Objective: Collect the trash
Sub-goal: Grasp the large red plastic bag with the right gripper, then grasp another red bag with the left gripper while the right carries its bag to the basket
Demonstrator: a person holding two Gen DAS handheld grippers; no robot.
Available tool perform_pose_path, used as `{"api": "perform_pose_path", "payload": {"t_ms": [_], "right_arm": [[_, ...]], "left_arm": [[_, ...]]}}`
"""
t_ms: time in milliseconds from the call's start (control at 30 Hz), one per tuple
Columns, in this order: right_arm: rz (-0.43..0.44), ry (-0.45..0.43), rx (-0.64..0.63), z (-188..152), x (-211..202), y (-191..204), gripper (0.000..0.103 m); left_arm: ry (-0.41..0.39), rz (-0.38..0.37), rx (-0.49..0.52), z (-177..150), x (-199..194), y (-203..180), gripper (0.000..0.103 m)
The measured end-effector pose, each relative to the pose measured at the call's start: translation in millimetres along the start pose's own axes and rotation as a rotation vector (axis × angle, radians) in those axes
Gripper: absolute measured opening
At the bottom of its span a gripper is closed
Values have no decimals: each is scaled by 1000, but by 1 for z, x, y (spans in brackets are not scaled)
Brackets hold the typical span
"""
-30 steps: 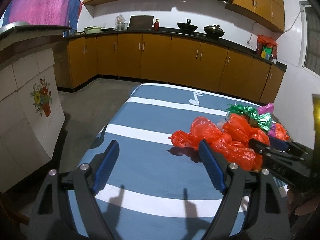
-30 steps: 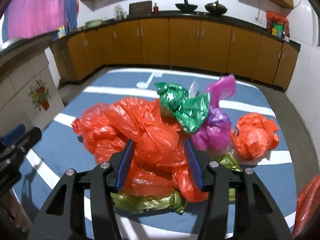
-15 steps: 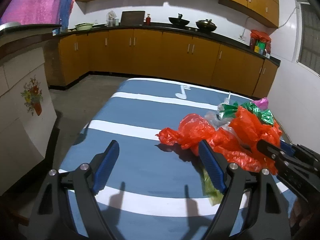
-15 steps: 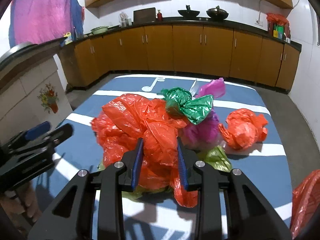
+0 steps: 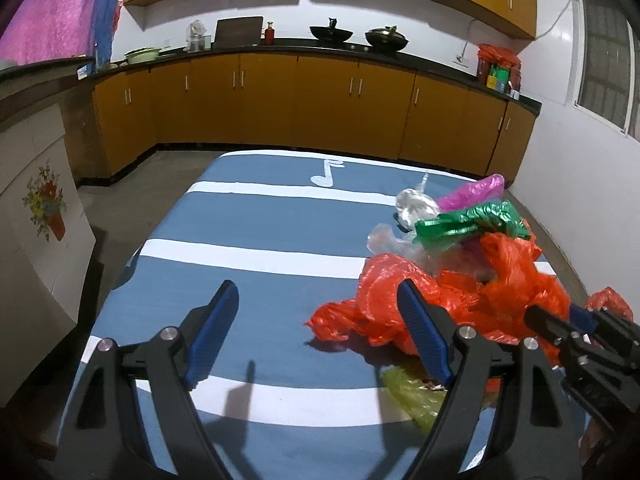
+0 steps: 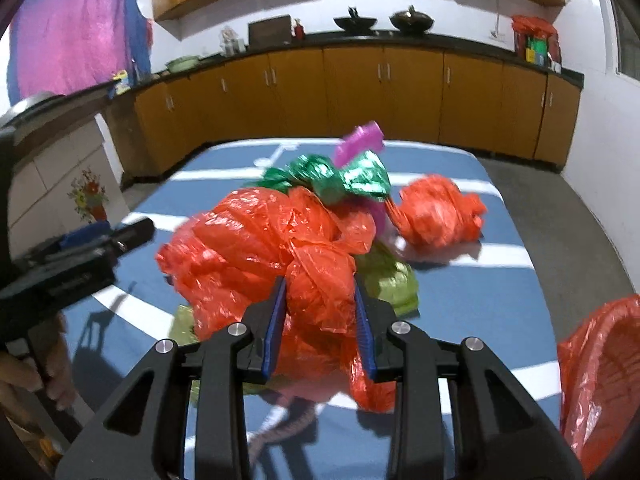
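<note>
Two claws level over the table [image 5: 256, 216]: right claw [image 6: 320, 312] pinches orange bag [image 6: 280, 248], left claw [image 5: 316, 320] gapes wide.

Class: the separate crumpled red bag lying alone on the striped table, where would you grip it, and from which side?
Grip the red bag at its crumpled top folds, coming from above. It sits as a loose ball apart from the pile, so its raised creases give the tool something to pinch.

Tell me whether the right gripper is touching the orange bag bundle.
Touching. The right wrist view shows the right gripper with both blue pads pressed into the orange bag bundle, plastic bunched between them.
</note>
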State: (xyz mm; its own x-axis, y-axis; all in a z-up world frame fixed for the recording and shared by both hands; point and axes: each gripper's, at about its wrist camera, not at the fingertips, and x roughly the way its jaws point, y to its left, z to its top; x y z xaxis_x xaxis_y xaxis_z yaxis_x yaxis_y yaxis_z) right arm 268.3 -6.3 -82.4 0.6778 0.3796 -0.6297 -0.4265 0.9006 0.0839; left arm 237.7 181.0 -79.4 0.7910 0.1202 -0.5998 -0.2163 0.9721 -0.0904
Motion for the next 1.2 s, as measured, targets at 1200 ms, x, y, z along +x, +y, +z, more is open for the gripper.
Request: {"api": "perform_pose_path", "payload": {"t_ms": [1200], "right_arm": [[-116,-85,86,-25,-59,-57,30]], "left_arm": [[121,-130,167,-24,29,-86,59]]}}
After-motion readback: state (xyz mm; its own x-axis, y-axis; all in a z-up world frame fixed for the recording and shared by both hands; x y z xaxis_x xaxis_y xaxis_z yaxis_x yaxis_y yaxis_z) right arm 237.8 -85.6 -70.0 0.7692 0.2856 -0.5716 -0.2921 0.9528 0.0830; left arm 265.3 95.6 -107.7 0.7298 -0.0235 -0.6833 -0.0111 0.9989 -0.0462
